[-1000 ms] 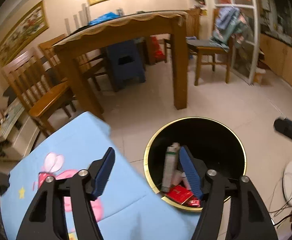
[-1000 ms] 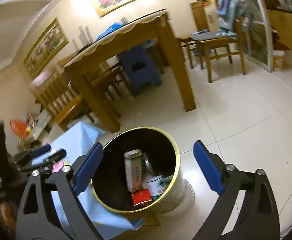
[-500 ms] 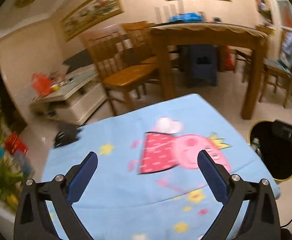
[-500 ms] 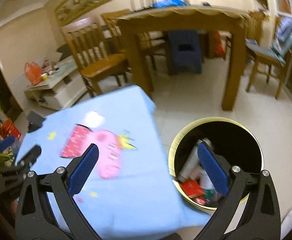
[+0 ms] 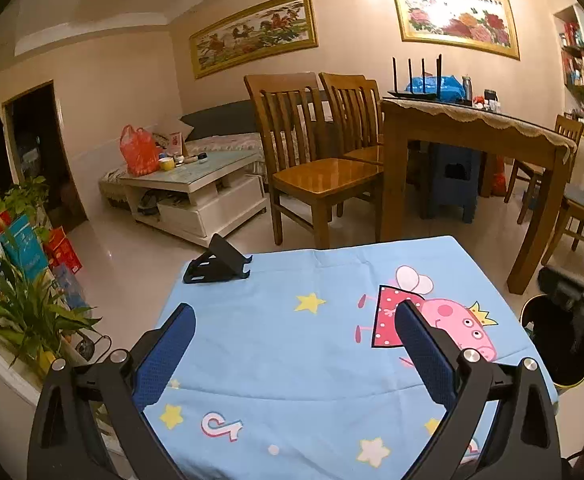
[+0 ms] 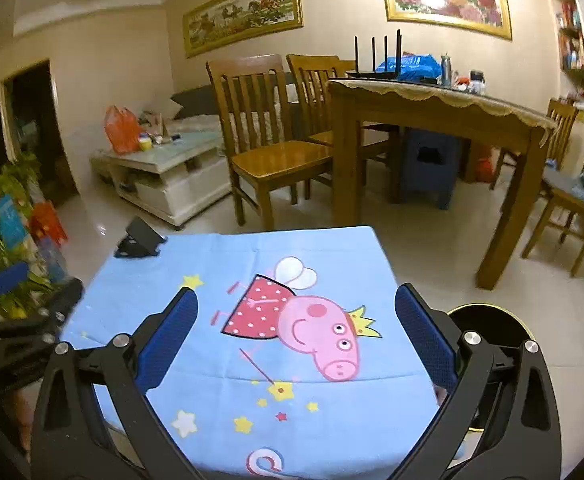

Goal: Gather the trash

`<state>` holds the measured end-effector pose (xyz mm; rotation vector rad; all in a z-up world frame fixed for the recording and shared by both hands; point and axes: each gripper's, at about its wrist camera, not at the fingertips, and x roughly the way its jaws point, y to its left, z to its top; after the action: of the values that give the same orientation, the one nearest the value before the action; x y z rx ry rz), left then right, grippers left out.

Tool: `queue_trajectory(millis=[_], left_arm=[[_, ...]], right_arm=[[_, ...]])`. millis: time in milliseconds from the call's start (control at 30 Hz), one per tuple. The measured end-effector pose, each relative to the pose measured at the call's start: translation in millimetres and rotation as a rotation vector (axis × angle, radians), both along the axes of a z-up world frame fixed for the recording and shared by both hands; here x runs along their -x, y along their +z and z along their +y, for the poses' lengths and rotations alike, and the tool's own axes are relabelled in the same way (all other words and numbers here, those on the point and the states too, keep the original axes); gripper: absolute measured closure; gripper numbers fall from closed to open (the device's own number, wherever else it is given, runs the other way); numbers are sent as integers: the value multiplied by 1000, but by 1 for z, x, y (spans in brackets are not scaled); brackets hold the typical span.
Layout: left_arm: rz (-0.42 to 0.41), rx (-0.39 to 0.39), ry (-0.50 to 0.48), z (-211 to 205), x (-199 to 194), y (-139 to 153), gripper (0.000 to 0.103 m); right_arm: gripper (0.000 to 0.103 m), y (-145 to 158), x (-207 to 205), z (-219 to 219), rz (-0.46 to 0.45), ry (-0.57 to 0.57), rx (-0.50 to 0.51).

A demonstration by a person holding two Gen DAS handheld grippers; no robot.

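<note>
At the worktop's far-left corner sits a black phone stand (image 5: 216, 261), the only loose thing on the blue cartoon cloth (image 5: 331, 352); no trash shows on the worktop. Left gripper (image 5: 292, 354) hangs over the near-left part, its jaws have just been opening and now stand wide apart, nothing between them. Right gripper (image 6: 295, 344) hangs over the near-right part, jaws wide apart too, empty. Off the worktop's right edge, on the floor, the gold-rimmed black trash bin (image 6: 487, 316) is only partly in view, contents hidden here.

Change: a second ago both grippers hovered at the bin, left one over cartons and wrappers inside; half a second ago they were swinging across to the cloth. Now both face the worktop squarely and the bin has slid to the right margin. Judgement: the drop is done, the collected trash is in the bin, and with nothing left on the cloth the task looks finished or nearly so.
</note>
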<state>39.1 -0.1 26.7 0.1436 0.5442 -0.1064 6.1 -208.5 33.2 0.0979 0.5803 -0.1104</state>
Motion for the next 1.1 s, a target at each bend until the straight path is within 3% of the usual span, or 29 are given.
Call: queue_trajectory(millis=[367, 567, 1100], left_arm=[[1, 0, 7, 0, 1, -1, 6], [-18, -7, 7, -3, 4, 0, 6], [-14, -7, 1, -4, 6, -4, 6]], right_arm=[[5, 1, 20, -4, -40, -34, 18], [5, -7, 15, -4, 13, 7, -8], [5, -11, 11, 5, 32, -6, 26]])
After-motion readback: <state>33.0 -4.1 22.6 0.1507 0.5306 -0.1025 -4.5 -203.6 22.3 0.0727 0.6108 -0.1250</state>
